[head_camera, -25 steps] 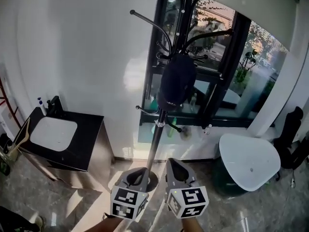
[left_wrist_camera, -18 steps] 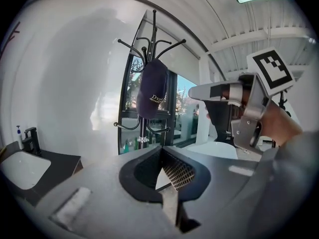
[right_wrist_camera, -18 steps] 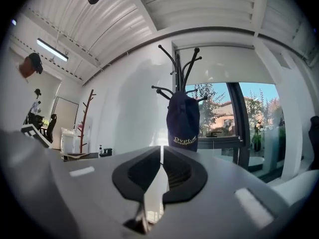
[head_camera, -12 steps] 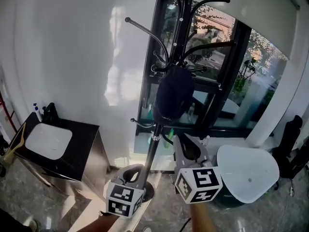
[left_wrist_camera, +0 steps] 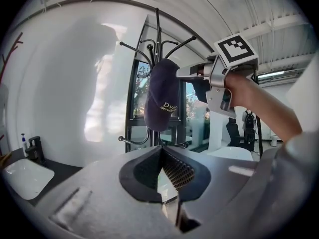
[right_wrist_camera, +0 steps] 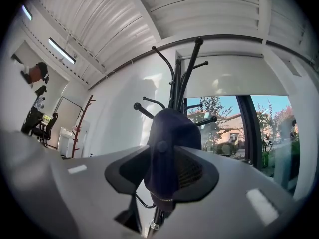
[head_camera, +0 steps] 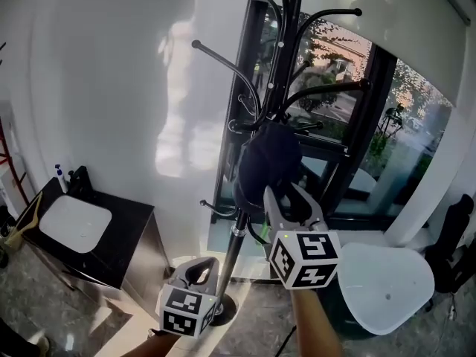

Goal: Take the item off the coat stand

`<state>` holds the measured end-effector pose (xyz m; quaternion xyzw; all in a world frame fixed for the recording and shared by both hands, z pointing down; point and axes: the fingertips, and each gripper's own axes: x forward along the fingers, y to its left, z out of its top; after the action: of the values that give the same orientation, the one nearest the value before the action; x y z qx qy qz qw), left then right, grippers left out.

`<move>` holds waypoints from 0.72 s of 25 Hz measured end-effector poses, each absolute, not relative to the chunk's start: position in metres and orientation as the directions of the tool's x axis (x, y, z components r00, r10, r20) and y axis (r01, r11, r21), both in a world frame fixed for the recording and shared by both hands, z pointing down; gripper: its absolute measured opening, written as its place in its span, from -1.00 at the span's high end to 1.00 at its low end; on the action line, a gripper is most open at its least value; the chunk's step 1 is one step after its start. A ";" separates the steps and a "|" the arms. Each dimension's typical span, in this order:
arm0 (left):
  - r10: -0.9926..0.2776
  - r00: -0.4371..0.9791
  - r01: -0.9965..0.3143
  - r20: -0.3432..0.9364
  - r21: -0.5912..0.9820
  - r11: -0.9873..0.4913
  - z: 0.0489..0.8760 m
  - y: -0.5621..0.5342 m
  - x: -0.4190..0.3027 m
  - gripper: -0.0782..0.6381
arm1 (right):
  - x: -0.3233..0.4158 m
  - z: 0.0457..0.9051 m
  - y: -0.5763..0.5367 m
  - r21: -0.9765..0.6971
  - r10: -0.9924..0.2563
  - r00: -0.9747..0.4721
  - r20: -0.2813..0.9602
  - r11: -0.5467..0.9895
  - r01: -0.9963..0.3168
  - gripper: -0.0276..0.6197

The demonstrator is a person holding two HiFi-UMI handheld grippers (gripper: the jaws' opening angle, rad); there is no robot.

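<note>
A dark navy cap (head_camera: 269, 155) hangs on a hook of the black coat stand (head_camera: 232, 257) in front of the window. My right gripper (head_camera: 286, 193) is raised to the cap's lower edge. Its jaws are opening, and in the right gripper view the cap (right_wrist_camera: 172, 133) sits between the two spread jaws of that gripper (right_wrist_camera: 167, 171); the pads do not press on it. The left gripper view shows the cap (left_wrist_camera: 160, 101) with the right gripper (left_wrist_camera: 180, 72) at its side. My left gripper (head_camera: 202, 275) hangs low by the stand's pole, shut and empty, as its own view (left_wrist_camera: 160, 152) shows.
A black cabinet with a white sink (head_camera: 74, 222) stands at the left against the white wall, with a spray bottle (head_camera: 59, 175) on it. A white round table (head_camera: 390, 277) is at the right, and a black chair (head_camera: 457, 236) beyond it. Several bare hooks stick out above the cap.
My right gripper has risen from beside the left one up to the cap, and its jaws have spread apart. The left gripper has stayed low.
</note>
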<state>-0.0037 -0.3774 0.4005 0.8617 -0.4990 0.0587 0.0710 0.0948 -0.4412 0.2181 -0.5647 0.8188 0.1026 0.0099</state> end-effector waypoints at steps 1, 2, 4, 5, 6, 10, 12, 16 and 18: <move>-0.855 0.489 -0.872 0.174 0.064 -0.486 0.400 -0.379 -0.005 0.78 | 0.094 0.217 -0.445 0.160 -0.921 -0.366 -0.131 0.345 -0.925 0.51; -0.858 0.483 -0.875 0.174 0.064 -0.480 0.400 -0.382 -0.007 0.78 | 0.092 0.215 -0.449 0.166 -0.920 -0.371 -0.129 0.348 -0.923 0.50; -0.866 0.470 -0.882 0.171 0.058 -0.467 0.398 -0.386 -0.010 0.78 | 0.089 0.213 -0.459 0.176 -0.918 -0.376 -0.123 0.353 -0.919 0.47; -0.870 0.463 -0.886 0.168 0.053 -0.461 0.397 -0.388 -0.012 0.78 | 0.089 0.213 -0.464 0.178 -0.919 -0.376 -0.118 0.353 -0.919 0.47; -0.874 0.458 -0.889 0.165 0.048 -0.456 0.396 -0.390 -0.014 0.78 | 0.089 0.213 -0.469 0.177 -0.921 -0.372 -0.115 0.350 -0.920 0.47; -0.878 0.450 -0.893 0.164 0.049 -0.448 0.396 -0.393 -0.018 0.78 | 0.095 0.210 -0.480 0.186 -0.929 -0.345 -0.130 0.319 -0.929 0.68; -0.875 0.455 -0.890 0.165 0.052 -0.453 0.397 -0.392 -0.017 0.78 | 0.100 0.209 -0.479 0.189 -0.930 -0.340 -0.139 0.312 -0.931 0.77; -0.870 0.466 -0.884 0.159 0.050 -0.465 0.395 -0.392 -0.016 0.78 | 0.111 0.191 -0.468 0.176 -0.926 -0.316 -0.206 0.282 -0.943 0.80; -0.863 0.480 -0.877 0.158 0.061 -0.476 0.395 -0.390 -0.012 0.78 | 0.119 0.177 -0.462 0.164 -0.923 -0.298 -0.244 0.264 -0.951 0.80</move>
<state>-0.0121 -0.3903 0.3947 0.8575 -0.5074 0.0526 0.0667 0.1187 -0.4619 0.1769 -0.5903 0.7934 0.1402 0.0496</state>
